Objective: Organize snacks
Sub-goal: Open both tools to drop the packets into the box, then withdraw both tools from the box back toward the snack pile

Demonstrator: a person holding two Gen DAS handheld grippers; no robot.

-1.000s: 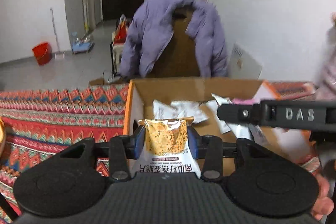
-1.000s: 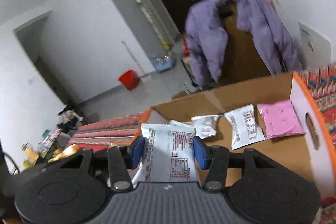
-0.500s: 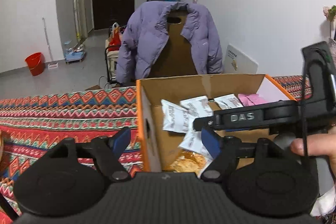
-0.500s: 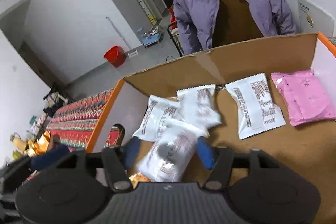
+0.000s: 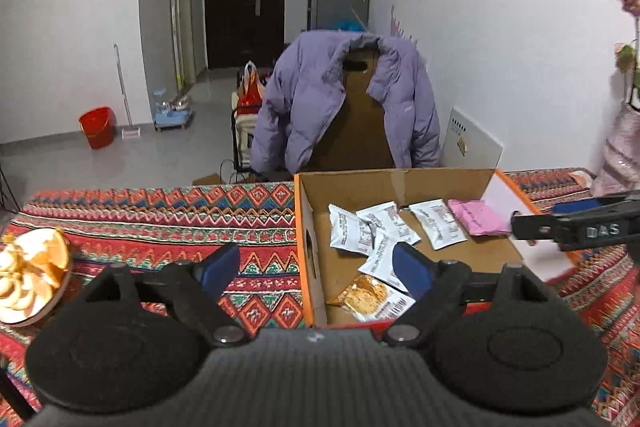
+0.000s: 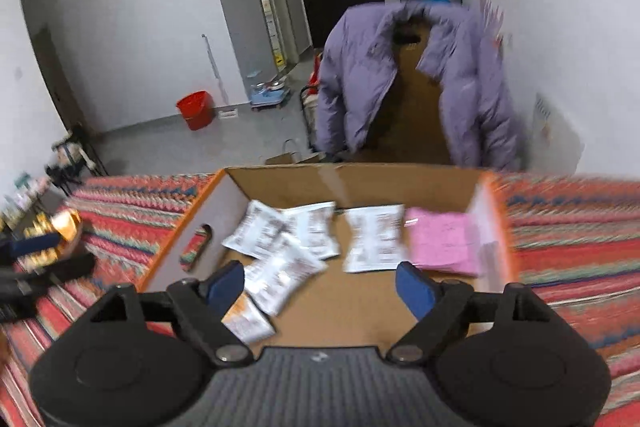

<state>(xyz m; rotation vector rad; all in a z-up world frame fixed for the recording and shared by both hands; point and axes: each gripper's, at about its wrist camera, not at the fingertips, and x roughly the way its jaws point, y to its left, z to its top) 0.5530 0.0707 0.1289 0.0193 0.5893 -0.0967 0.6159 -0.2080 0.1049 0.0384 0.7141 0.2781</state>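
A white-walled room with a grey tiled floor is seen beyond a counter (image 5: 160, 219) covered by a red zigzag-patterned woven cloth. A purple padded jacket (image 5: 344, 99) is draped over a brown chair back behind the counter's far edge, and a red plastic bucket (image 5: 97, 127) stands on the floor by the left wall. An open brown cardboard box with orange-edged sides (image 5: 306, 251) is set on the counter against its far edge. Several white foil snack packets (image 5: 370, 231) are scattered inside, toward the box's far wall, with a pink snack packet (image 5: 478, 223) at its far right corner. An orange-and-white snack packet (image 5: 370, 299) lies at the box's near left corner. The left gripper (image 5: 316, 267) is spread wide with nothing between its blue pads, its jaws having just been opening, above the box's left wall. The right gripper (image 6: 320, 285) is likewise spread wide and empty over the box's interior, its jaws having just been opening. A plate of pale round snacks (image 5: 28, 275) rests at the counter's left edge.
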